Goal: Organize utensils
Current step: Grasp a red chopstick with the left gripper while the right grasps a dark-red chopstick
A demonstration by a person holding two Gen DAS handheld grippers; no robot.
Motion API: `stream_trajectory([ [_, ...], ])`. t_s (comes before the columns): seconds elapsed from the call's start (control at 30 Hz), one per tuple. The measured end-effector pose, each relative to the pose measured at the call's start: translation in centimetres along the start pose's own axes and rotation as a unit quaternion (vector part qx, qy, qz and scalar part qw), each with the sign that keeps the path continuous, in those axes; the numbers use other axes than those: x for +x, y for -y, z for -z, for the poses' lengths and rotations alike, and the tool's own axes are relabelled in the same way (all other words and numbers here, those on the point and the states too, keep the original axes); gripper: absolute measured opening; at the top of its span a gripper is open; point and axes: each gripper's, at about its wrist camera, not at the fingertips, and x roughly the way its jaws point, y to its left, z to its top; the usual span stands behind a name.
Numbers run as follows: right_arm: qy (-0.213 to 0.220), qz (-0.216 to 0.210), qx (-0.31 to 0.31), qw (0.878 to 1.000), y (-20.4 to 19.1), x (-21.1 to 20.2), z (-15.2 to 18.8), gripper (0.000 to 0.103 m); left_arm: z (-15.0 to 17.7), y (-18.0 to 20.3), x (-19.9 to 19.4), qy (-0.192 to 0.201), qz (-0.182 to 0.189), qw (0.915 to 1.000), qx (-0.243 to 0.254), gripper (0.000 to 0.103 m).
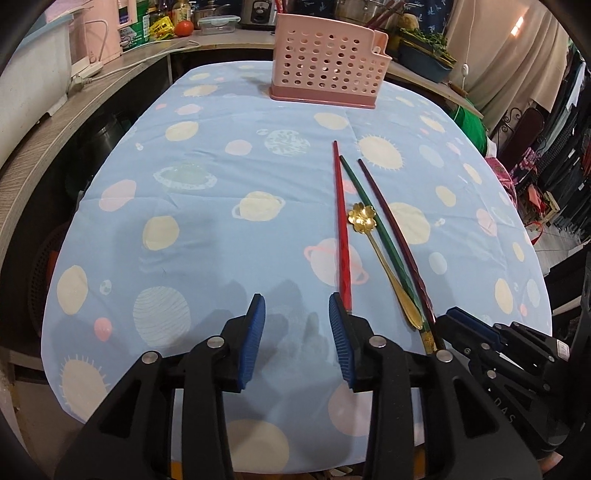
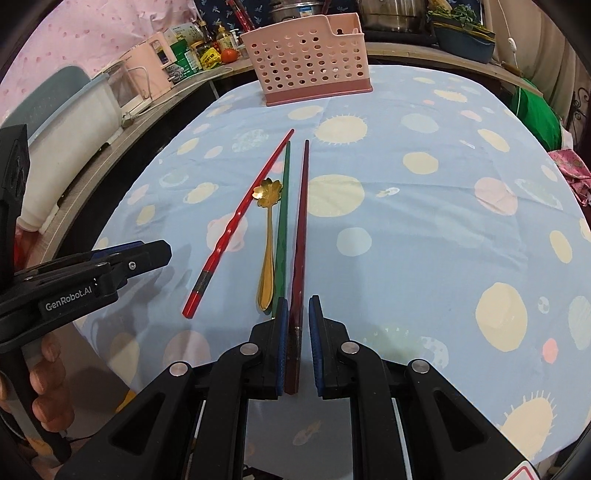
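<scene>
A red chopstick (image 1: 341, 229) (image 2: 240, 218), a green chopstick (image 1: 373, 218) (image 2: 283, 206), a dark maroon chopstick (image 1: 397, 229) (image 2: 301, 221) and a gold flower-bowled spoon (image 1: 373, 240) (image 2: 267, 229) lie side by side on the blue planet-print tablecloth (image 1: 221, 229). A pink perforated utensil holder (image 1: 325, 61) (image 2: 308, 62) stands at the table's far end. My left gripper (image 1: 297, 332) is open and empty, just left of the red chopstick's near end. My right gripper (image 2: 297, 332) straddles the maroon chopstick's near end, its pads narrowly apart around it; it also shows in the left wrist view (image 1: 480, 332).
A wooden counter (image 1: 74, 110) curves along the left with a white appliance (image 2: 74, 122), bottles and a tomato (image 1: 183, 27). A blue planter (image 1: 424, 61) sits at the back right. Green cloth (image 2: 535, 114) lies off the right edge.
</scene>
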Motion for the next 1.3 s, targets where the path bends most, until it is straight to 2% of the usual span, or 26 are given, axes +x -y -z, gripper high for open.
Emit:
stream_trajectory([
  [0.37, -0.005, 0.008, -0.007, 1.0, 0.0, 0.5, 0.5, 0.013, 1.0, 1.3, 0.5, -0.014, 0.011, 0.9997, 0.019, 0.035],
  [0.53, -0.004, 0.007, 0.003, 1.0, 0.4, 0.6, 0.5, 0.007, 1.3, 1.7, 0.8, -0.021, 0.015, 0.9993, 0.025, 0.036],
  [0.93, -0.003, 0.005, 0.006, 1.0, 0.5, 0.5, 0.6, 0.007, 1.7, 2.2, 1.9, -0.036, 0.019, 0.9987, 0.029, 0.035],
  [1.2, -0.003, 0.005, 0.006, 1.0, 0.5, 0.5, 0.6, 0.007, 1.7, 2.0, 2.2, -0.034, 0.014, 0.999, 0.027, 0.034],
  [1.3, -0.003, 0.005, 0.006, 1.0, 0.5, 0.5, 0.6, 0.007, 1.7, 2.1, 2.2, -0.032, 0.009, 0.999, 0.031, 0.028],
])
